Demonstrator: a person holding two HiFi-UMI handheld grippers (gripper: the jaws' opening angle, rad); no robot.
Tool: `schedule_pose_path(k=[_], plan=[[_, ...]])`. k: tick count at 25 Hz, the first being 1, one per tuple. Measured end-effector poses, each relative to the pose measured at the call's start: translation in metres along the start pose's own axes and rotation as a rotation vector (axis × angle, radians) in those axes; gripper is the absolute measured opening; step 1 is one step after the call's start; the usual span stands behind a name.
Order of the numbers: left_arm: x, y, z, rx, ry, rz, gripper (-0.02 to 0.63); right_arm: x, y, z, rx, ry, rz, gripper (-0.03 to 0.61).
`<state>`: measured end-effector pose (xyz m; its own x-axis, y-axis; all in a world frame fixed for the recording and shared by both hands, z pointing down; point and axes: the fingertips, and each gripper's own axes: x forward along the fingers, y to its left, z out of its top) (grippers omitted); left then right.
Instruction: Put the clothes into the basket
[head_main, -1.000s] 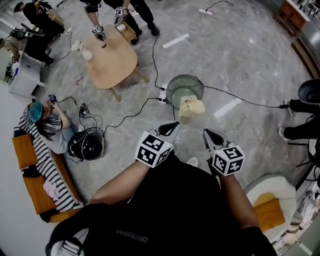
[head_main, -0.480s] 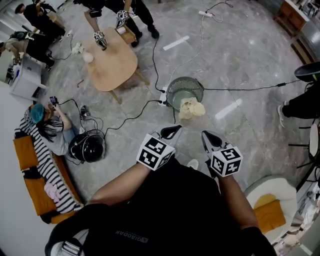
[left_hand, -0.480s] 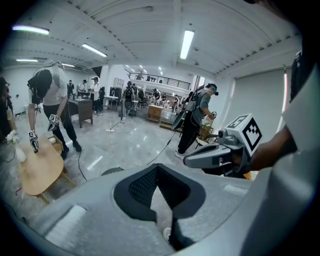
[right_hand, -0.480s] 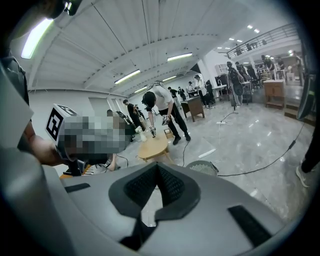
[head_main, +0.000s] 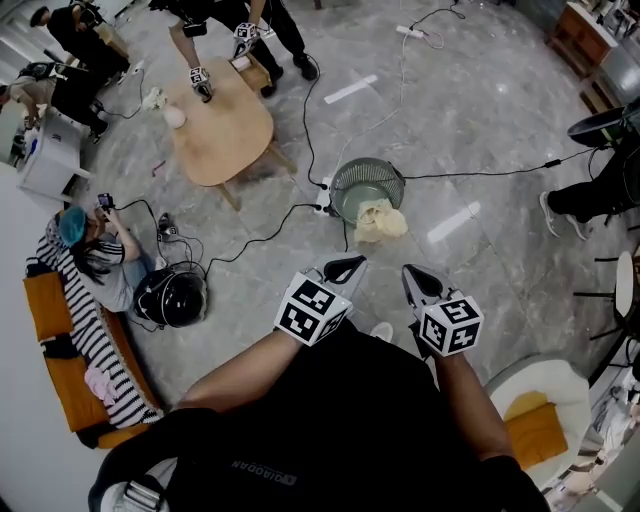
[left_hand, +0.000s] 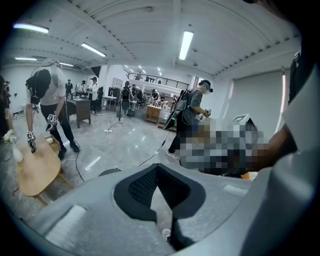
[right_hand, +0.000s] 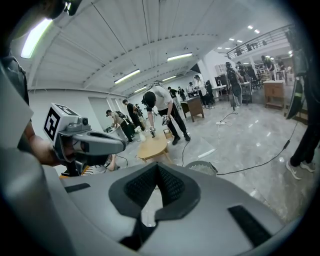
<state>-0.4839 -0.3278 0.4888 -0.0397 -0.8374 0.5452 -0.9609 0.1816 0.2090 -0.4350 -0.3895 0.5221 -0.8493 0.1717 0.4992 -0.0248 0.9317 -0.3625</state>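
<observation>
both the left claw (head_main: 354, 263) and right claw (head_main: 409, 273) hang clenched and empty, well short of the basket (head_main: 367, 176) on the floor (head_main: 480, 120), whose near rim the pale cloth (head_main: 382, 222) drapes over; next likely means tucking it in.

Open hall with a glossy grey marble floor (head_main: 480, 130) and a white ceiling

A rounded wooden table (head_main: 222, 125) stands well out on the floor, with black cables (head_main: 470, 172) trailing across the stone near it. An orange sofa (head_main: 60, 370) under a striped blanket (head_main: 95, 340) runs along the white wall at left, and a white armchair (head_main: 545, 385) with an orange cushion (head_main: 535, 430) sits at lower right. A wooden cabinet (head_main: 575, 35) stands in the far corner. Long strip lights (left_hand: 186, 44) glow overhead, and a railed mezzanine (left_hand: 160, 79) shows far back.
</observation>
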Motion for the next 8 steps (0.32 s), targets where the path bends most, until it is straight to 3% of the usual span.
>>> schedule_pose_path(k=[8], plan=[[0.0039, 0.0008, -0.0004, -0.002, 0.0, 0.003, 0.0, -0.0015, -0.0046, -0.0063, 0.009, 0.005, -0.002, 0.014]])
